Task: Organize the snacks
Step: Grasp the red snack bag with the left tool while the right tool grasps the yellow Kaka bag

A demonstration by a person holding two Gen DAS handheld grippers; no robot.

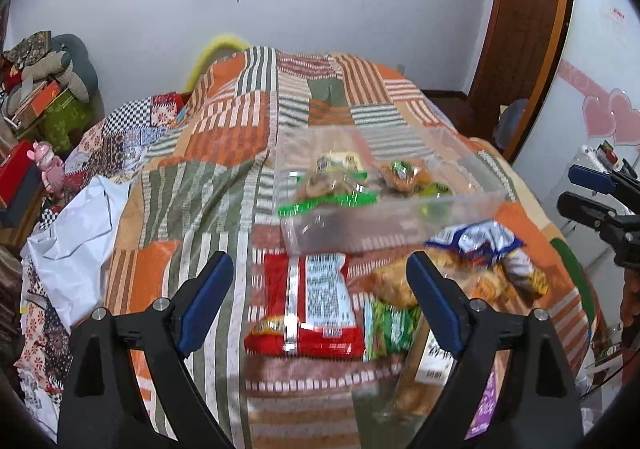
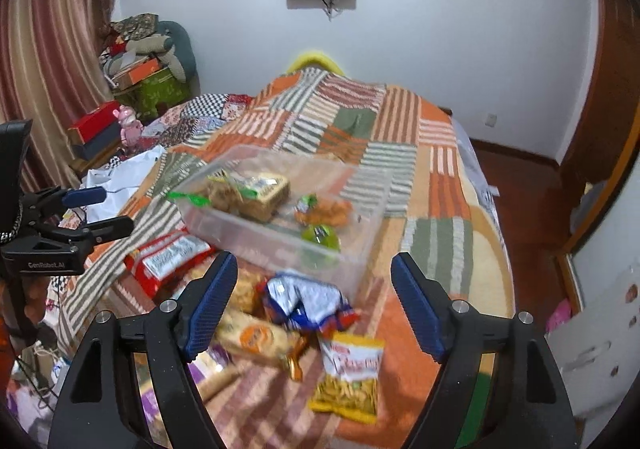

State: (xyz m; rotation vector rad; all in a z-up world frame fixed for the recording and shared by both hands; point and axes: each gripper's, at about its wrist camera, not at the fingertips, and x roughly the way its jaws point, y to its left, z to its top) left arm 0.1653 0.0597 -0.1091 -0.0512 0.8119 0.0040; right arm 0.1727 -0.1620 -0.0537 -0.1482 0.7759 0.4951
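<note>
On the body of the left gripper [image 2: 102, 211], seen from the right wrist camera, the white lettering "GenRobot.AI" can be read. The yellow snack bag [image 2: 348, 377] carries a red script word on a white panel, but it is too blurred to read. The red packet [image 1: 310, 305] shows a white label full of small print (not legible), and a purple-and-white wrapper [image 1: 484, 405] at the lower edge has writing that I cannot make out.

The clear plastic box [image 1: 384, 225] stands on the patchwork bedspread [image 1: 224, 153], beyond the loose snacks. Its long axis runs left to right in the left wrist view, and diagonally, from upper left to lower right, in the right wrist view. Inside it lie a green-edged packet [image 1: 332, 201], a brown biscuit pack [image 2: 260, 193], an orange snack [image 2: 324, 211] and a green round one [image 2: 320, 237].

The red packet lies just before the box, its long axis pointing toward it. A blue and white crumpled bag [image 2: 304, 301] lies just beside the box's near wall, and the yellow snack bag lies nearer to the camera.

The left gripper has its jaws spread wide with nothing between them. The right gripper [image 2: 314, 307] is also spread and holds nothing; it hangs above the loose snacks.
</note>
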